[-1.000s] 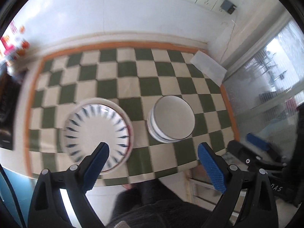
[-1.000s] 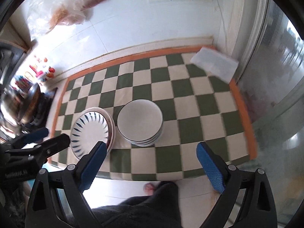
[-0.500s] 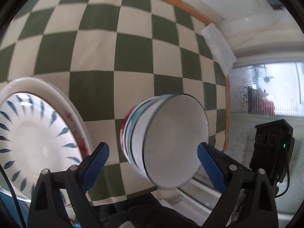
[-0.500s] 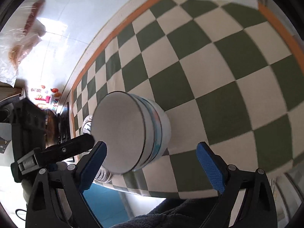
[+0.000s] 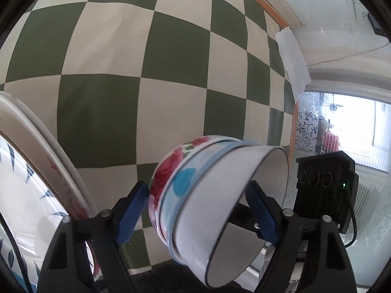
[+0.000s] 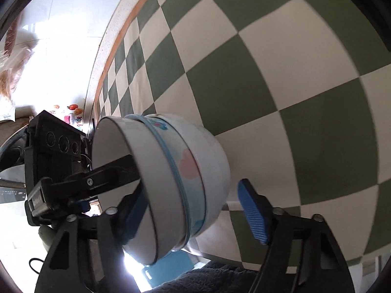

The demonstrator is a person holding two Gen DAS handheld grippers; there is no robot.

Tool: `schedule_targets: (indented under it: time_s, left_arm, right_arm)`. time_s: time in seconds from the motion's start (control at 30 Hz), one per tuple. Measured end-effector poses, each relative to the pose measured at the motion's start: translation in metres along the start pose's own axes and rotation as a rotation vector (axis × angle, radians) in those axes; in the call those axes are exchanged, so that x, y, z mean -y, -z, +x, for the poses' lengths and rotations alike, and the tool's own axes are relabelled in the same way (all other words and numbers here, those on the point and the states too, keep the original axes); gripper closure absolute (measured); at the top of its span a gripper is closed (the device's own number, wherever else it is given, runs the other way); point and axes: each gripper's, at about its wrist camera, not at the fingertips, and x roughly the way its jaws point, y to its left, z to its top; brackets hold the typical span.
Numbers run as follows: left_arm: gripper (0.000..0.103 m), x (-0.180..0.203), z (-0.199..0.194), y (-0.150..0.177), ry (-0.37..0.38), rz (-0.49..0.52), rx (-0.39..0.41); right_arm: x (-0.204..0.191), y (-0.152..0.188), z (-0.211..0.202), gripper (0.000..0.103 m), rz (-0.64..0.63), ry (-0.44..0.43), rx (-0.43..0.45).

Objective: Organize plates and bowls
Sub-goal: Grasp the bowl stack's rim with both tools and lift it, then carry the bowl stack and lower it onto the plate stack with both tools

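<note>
Straddling nested glossy round bowls (image 5: pixel 220 207) — ribbed blue fingers (image 5: pixel 132 212), closing.

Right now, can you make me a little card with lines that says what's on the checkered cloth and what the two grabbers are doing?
Bowls: three nested in one stack, on the checkered cloth
Plates: stacked beside the bowls, blue-leaf one on top
Left gripper: one finger inside the top bowl, one at the outside of the flowered bowl; jaws have just been closing; grip unclear
Right gripper: around the stack's other side; jaws have just been closing; outer pad not touching
</note>
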Motion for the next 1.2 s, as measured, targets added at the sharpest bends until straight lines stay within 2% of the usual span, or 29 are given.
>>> schedule_targets:
  time_s: [0.1,0.23,0.33,0.8,1.2]
  left_arm:
    - [0.027,-0.003,-0.003,0.000,0.025,-0.010,0.013]
    - [0.027,-0.005,-0.009,-0.001,0.066,-0.022,0.045]
    - [0.027,-0.002,-0.010,0.000,0.052,-0.014,0.056]
    - [0.027,0.005,-0.020,0.005,0.029,0.003,0.085]
    - [0.027,0.005,-0.059,0.012,0.033,0.006,0.131]
  right_arm:
    - [0.000,-0.005,0.011,0.043,-0.003,0.004,-0.008]
    - [0.001,-0.011,0.014,0.045,0.010,-0.018,0.021]
    - [-0.001,-0.012,0.017,0.047,0.005,-0.030,0.035]
    - [-0.007,-0.002,0.004,0.047,-0.032,-0.028,0.046]
    - [-0.030,0.008,-0.011,0.047,-0.067,-0.048,0.036]
